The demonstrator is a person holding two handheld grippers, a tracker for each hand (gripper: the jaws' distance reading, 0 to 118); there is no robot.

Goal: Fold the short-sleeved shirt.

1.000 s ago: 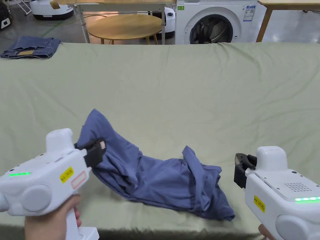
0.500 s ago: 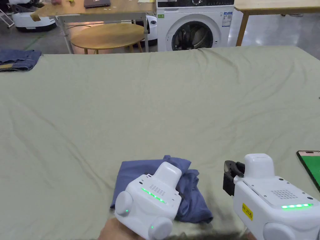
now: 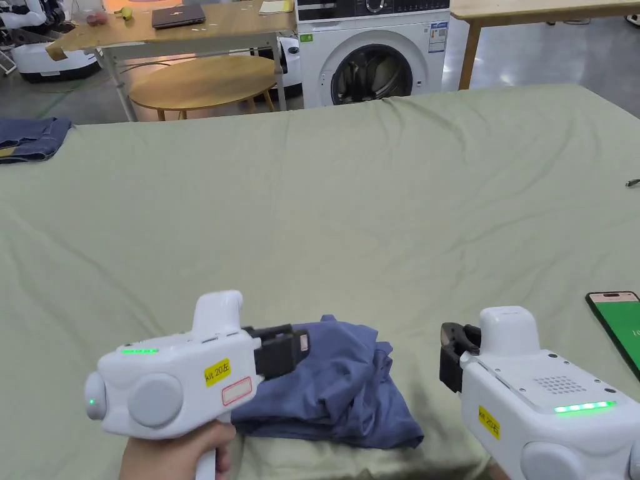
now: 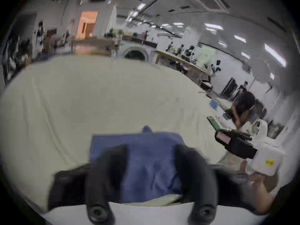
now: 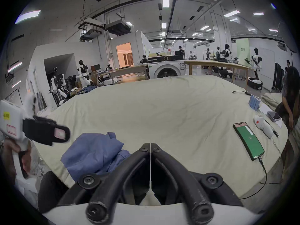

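In the head view, the blue shirt [image 3: 337, 381], which a second ago was spread in a long crumpled strip along the near edge of the counter [image 3: 350, 206], is now gathered into a compact, uneven bundle at that same edge. The left tongs [image 3: 294, 349], half a second ago pressed down over the bundle, have been lifted and turned sideways, just above its left side; their opening cannot be judged from here. The right tongs [image 3: 451, 362] are kept apart from the cloth, to its right. The fold is judged rough: edges are not aligned, so tidying may be needed. A phone [image 3: 619, 328] lies at the right edge and folded jeans [image 3: 31, 139] at the far left, both well clear.

In the left gripper view, though blurred, the left tongs [image 4: 150, 160] are seen spread wide with the shirt [image 4: 146, 160] lying between and beyond them, not gripped. The right tongs [image 4: 227, 137] appear farther off.

In the right gripper view, the right tongs [image 5: 150, 149] are closed tip to tip on nothing, the shirt [image 5: 94, 152] lying to their left. Nothing is seen blocking the bundle; the phone [image 5: 248, 142] and its cable sit nearby.
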